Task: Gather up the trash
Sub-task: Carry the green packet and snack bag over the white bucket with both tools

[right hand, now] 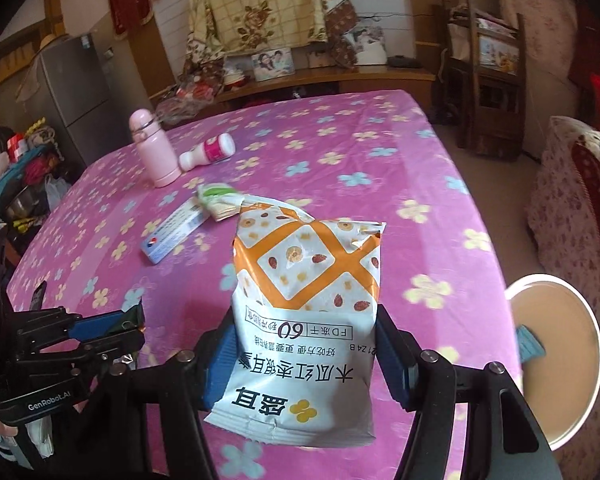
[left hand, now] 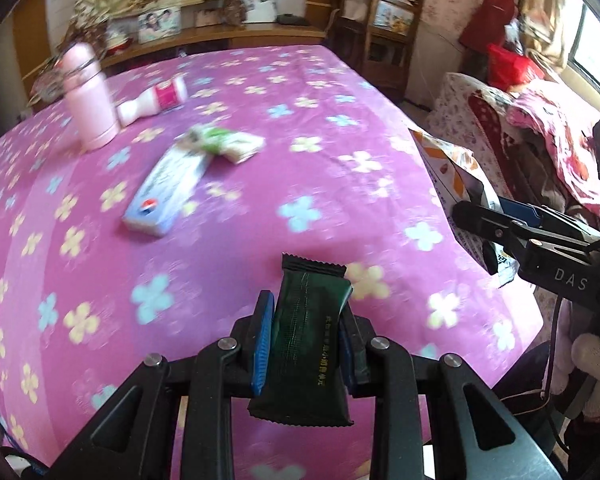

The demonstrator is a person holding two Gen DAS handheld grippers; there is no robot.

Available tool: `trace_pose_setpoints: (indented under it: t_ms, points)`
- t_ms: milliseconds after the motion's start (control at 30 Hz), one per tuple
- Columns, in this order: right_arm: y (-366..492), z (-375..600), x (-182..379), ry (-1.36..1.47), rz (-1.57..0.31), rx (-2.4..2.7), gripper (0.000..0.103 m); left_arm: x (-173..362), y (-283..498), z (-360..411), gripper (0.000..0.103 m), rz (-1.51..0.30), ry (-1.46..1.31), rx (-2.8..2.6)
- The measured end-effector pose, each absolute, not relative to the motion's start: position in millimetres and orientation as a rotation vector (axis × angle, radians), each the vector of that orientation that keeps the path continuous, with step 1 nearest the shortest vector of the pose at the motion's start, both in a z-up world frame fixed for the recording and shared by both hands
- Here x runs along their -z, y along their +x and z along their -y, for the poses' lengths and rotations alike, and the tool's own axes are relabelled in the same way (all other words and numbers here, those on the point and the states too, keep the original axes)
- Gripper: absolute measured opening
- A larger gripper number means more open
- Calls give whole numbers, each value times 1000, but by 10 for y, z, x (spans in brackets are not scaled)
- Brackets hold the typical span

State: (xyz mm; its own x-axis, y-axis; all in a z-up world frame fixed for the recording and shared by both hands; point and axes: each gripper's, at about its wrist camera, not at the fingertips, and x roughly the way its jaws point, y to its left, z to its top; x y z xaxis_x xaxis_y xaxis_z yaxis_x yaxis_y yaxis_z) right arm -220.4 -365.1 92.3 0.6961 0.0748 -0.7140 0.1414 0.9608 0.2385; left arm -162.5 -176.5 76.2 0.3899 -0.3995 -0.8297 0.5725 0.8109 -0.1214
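Observation:
My left gripper is shut on a dark green snack wrapper and holds it above the near part of the pink flowered table. It also shows in the right wrist view at the lower left. My right gripper is shut on a white and orange snack bag; it shows in the left wrist view at the table's right edge with the bag. On the table lie a blue-white flat box, a green-white crumpled packet and a white-pink small bottle.
A pink thermos stands upright at the far left of the table. A round white bin sits beside the table at the lower right of the right wrist view. A wooden chair and a covered sofa stand to the right.

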Motion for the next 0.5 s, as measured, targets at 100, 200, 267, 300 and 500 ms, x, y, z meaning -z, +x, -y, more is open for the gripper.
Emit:
trace_pose_setpoints:
  t_ms: [100, 200, 267, 300, 500]
  points:
    - [-2359, 3946, -891, 316, -796, 83, 66, -788, -1685, 2044, 30, -984, 221, 655]
    - [-2527, 4249, -864, 349, -790, 133, 66, -804, -1734, 2339, 30, -977, 233, 692]
    - [-2653, 4459, -837, 367, -787, 172, 66, -812, -1761, 2536, 30, -977, 240, 719]
    - [-2706, 4552, -821, 375, -788, 190, 66, -820, -1774, 2641, 30, -977, 241, 737]
    - [-3058, 5160, -675, 437, -799, 310, 66, -851, -1881, 3219, 30, -977, 251, 840]
